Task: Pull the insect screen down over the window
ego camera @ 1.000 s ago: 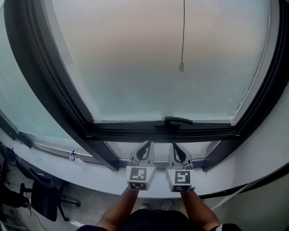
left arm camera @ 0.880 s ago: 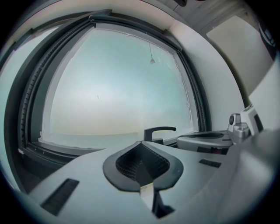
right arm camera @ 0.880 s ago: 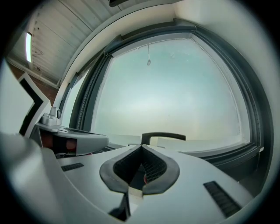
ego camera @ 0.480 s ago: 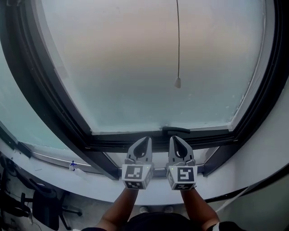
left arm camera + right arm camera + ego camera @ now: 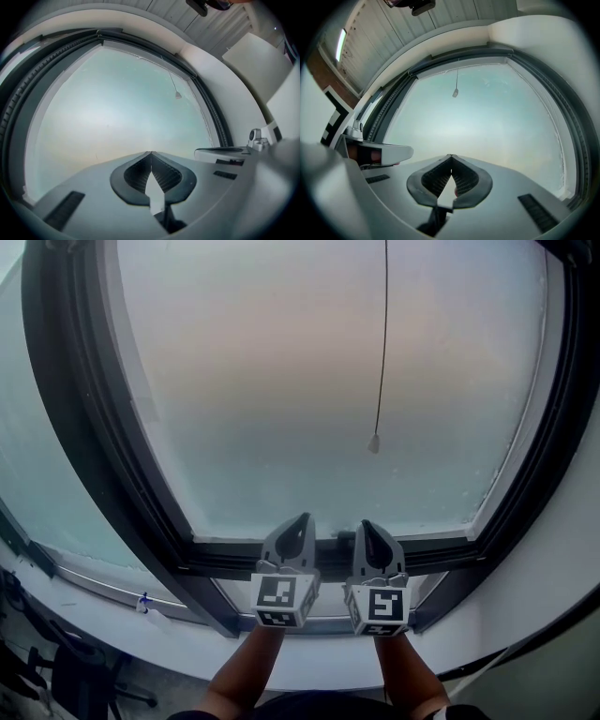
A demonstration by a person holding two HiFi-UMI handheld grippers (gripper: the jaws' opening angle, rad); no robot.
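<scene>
White toggle of the screen's pull cord (image 5: 374, 442) hangs against the far window pane (image 5: 253, 381), right of centre; the screen itself is probably rolled up above, out of view. Left gripper (image 5: 301, 521) and right gripper (image 5: 367, 527) have risen from the sill (image 5: 187, 638) toward it, fingers closed on nothing, so the reach has begun.

Left gripper (image 5: 303, 519), right gripper (image 5: 365, 525) closed, seemingly empty.

left gripper (image 5: 301, 519), right gripper (image 5: 366, 525), risen (tips over lower frame (image 5: 234, 555))
</scene>
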